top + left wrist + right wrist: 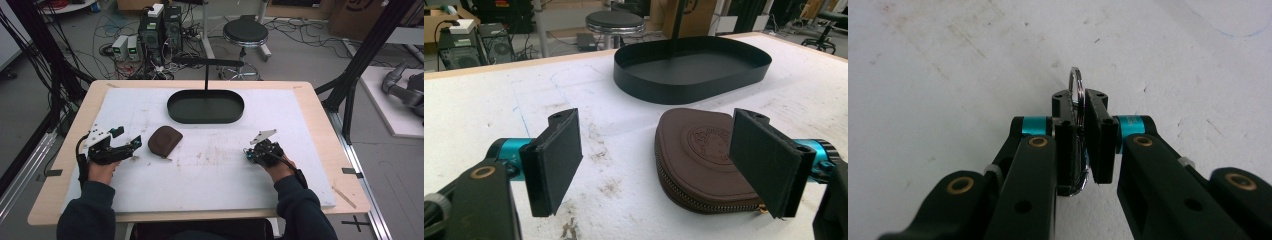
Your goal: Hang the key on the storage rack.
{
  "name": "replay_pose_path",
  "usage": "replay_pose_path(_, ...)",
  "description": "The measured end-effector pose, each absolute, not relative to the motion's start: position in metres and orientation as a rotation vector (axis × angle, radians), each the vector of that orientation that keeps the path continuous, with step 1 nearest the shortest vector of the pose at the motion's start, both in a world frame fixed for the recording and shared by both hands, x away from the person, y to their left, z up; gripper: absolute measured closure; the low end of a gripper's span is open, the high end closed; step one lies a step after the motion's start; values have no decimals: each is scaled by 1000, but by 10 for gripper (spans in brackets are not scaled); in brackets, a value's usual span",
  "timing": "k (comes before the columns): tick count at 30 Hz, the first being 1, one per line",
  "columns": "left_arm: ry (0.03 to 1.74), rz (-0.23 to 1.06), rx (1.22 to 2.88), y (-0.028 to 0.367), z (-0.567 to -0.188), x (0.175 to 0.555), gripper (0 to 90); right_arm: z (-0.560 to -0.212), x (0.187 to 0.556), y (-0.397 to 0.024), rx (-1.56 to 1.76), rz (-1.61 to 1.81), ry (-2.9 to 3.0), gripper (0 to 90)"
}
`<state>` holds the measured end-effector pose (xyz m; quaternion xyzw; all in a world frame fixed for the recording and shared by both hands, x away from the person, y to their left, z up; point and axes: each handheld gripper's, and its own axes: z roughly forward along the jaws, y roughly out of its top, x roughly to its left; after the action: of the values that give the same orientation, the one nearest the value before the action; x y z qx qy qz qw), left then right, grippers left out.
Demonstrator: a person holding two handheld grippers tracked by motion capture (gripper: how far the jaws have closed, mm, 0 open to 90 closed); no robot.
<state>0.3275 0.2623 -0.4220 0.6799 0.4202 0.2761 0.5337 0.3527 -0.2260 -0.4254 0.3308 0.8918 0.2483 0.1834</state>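
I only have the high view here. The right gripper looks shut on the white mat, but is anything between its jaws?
Observer: Yes. The right gripper is shut on a metal key ring, which sticks up past the jaw tips.
Operator: And the left one, is it gripping the pouch?
Observer: No. The left gripper is open, and the brown zip pouch lies on the mat beyond its jaws.
Operator: Anything in the black tray?
Observer: The left gripper view shows the black tray with a bare floor.
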Motion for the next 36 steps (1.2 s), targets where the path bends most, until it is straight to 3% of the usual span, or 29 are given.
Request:
replay_pose_path(15, 1007, 659, 1615, 264, -422, 327, 232, -395, 358, -224, 890, 947, 2406, 900)
replay_pose_path(27, 1005, 645, 1595, 265, -422, 327, 233, -347, 411, -204, 856, 1046, 2304, 900)
replay_pose_path(36, 1009, 645, 1594, 266, -422, 327, 233, -313, 473, -200, 904, 1105, 2212, 900)
